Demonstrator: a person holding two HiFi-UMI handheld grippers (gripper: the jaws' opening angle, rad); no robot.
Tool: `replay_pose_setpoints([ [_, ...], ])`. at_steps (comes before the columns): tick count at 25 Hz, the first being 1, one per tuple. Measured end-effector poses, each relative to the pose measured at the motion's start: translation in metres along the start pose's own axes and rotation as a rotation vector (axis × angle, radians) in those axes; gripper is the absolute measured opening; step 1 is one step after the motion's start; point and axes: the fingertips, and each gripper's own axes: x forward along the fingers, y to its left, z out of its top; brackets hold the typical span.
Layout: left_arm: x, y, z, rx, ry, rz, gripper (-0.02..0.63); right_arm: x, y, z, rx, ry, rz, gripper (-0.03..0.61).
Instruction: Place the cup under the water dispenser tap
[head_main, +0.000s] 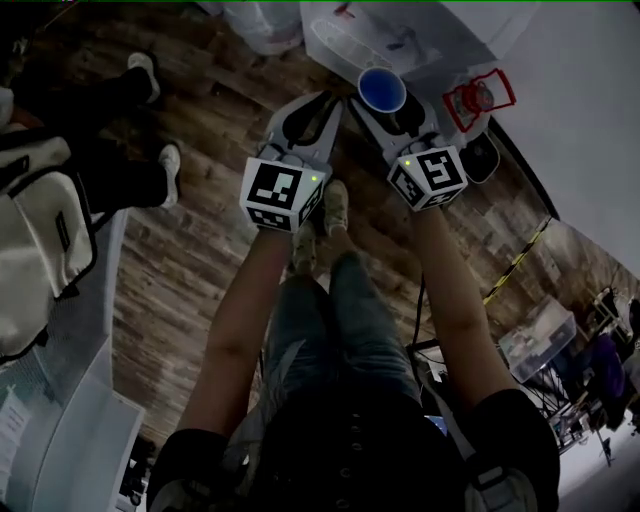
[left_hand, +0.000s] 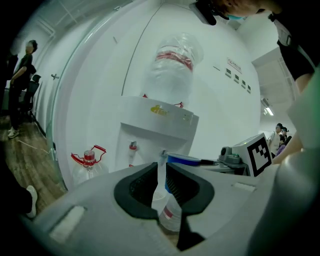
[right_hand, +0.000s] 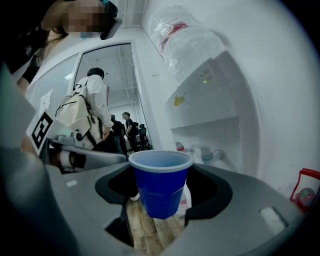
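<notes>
Both bare forearms reach forward side by side over the wooden floor (head_main: 200, 260), each gripper aimed at the dispenser (left_hand: 159, 125) and tipped slightly down. The right gripper (right_hand: 162, 176) is clamped on the blue cup (right_hand: 161, 190), one jaw against each side of it. The cup is upright with its mouth open to the top, held in the air above the floor. It hangs in front of the dispenser, short of the recess, with its rim lower than the taps (right_hand: 202, 151) and to their left in the right gripper view.

The left gripper (left_hand: 161, 172) is level with it, just beside the cup. Its jaws look closed on nothing, with at most a thin slit between the pads.

A big bottle (left_hand: 170, 65) sits neck down on top of the dispenser. A jug (left_hand: 89, 162) with a red handle stands on the floor to its left, and another (head_main: 480, 97) to its right. Low at the dispenser's foot, seen through the left jaws, is what seems to be a small clear bottle (left_hand: 170, 216). A bystander with a backpack (right_hand: 85, 115) stands off to the left.
</notes>
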Motion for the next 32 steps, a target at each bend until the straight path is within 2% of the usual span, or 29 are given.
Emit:
replay_pose_setpoints([
  [5,0.019,0.018,-0.011,0.008,-0.055,0.043,0.046,0.014,-0.019,-0.023,-0.009,0.001,-0.031,0.298],
  [11,0.042,0.033,-0.032,0.020,-0.066,0.054,0.046,0.035,-0.042,-0.054,-0.012,0.016,-0.064,0.296],
  [18,0.067,0.055,-0.057,0.002,-0.047,0.073,0.046,0.049,-0.066,-0.083,0.010,0.027,-0.115,0.296],
  [32,0.100,0.074,-0.081,0.001,-0.004,0.068,0.046,0.076,-0.099,-0.103,0.014,0.029,-0.186,0.297],
])
